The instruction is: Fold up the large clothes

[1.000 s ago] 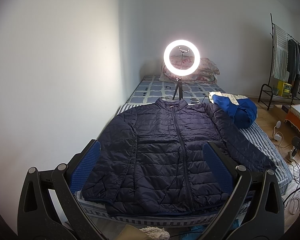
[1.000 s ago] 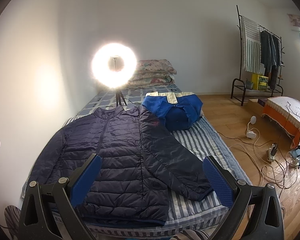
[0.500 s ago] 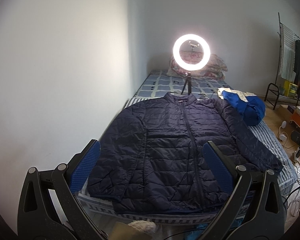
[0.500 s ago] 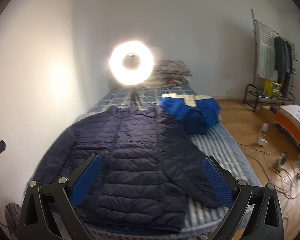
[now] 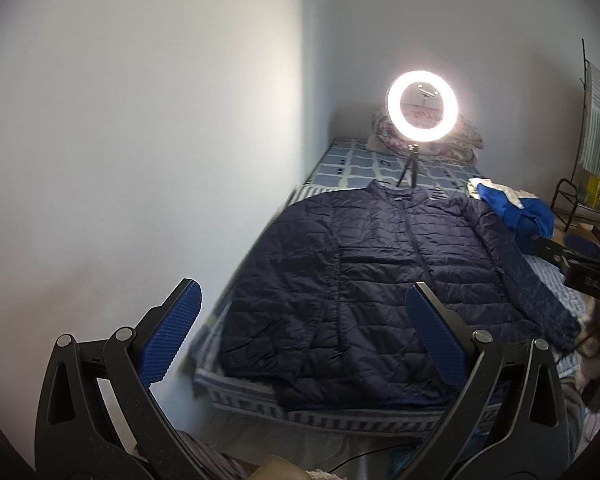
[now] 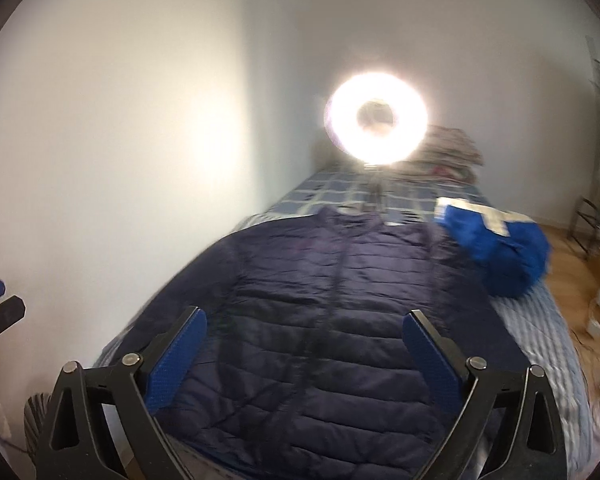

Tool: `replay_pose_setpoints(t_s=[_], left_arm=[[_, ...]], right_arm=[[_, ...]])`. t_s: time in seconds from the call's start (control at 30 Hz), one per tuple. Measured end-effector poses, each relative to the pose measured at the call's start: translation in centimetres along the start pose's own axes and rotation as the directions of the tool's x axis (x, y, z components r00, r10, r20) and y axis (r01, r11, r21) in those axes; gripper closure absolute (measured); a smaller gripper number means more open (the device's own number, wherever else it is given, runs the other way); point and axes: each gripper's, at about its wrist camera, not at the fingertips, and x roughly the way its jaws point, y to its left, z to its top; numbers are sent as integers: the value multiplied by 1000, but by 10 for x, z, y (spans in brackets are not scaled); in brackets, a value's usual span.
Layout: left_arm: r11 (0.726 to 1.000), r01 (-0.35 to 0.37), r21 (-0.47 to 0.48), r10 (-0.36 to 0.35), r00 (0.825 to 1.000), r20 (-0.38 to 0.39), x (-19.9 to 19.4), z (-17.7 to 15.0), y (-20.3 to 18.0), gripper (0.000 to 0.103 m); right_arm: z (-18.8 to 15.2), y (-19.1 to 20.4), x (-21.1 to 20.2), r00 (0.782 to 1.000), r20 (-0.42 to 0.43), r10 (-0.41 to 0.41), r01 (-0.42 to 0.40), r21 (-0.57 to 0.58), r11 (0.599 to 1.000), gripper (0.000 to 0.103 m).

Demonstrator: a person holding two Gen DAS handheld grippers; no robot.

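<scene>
Tools left [image 5: 300,320] and right [image 6: 304,344] hover level, both spread wide and empty, above the flat navy jacket [image 5: 384,280].

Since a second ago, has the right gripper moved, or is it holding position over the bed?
Yes. The right gripper has swung left: its open fingers now frame the navy jacket's zipper, while the ring light and blue bundle have slid rightward in its view.
</scene>
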Motion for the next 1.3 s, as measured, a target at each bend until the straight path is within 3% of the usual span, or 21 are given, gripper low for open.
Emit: replay_pose_setpoints(t_s=[0.13, 0.27, 0.43, 0.67, 0.8, 0.97, 1.17, 1.3], left_arm=[[1000, -22, 11, 22, 1000, -7, -11, -15, 16, 0], [999, -34, 9, 34, 998, -46, -13, -29, 26, 0], [999, -40, 0, 40, 995, -90, -15, -42, 34, 0], [997, -63, -43, 56, 988, -142, -13, -54, 50, 0], [996, -69, -62, 58, 983, -173, -7, -61, 56, 1], [993, -75, -95, 55, 979, -194, -4, -66, 64, 1], [988, -81, -133, 51, 975, -217, 3, -71, 74, 1], [987, -78, -143, 46, 976, -211, 6, -71, 78, 1]], right_arm=[[4, 40, 27, 990, -34, 140, -143, -100, 985, 14], [1, 81, 63, 957, -113, 267, -283, -156, 946, 25], [-20, 137, 109, 883, -257, 394, -450, -222, 865, 34], [-70, 210, 157, 783, -440, 440, -595, -319, 738, 44], [-99, 244, 185, 689, -562, 457, -682, -291, 671, 51], [-121, 267, 212, 643, -637, 425, -713, -297, 634, 52], [-140, 284, 229, 659, -660, 361, -695, -349, 629, 49], [-151, 295, 237, 692, -655, 304, -667, -418, 617, 47]])
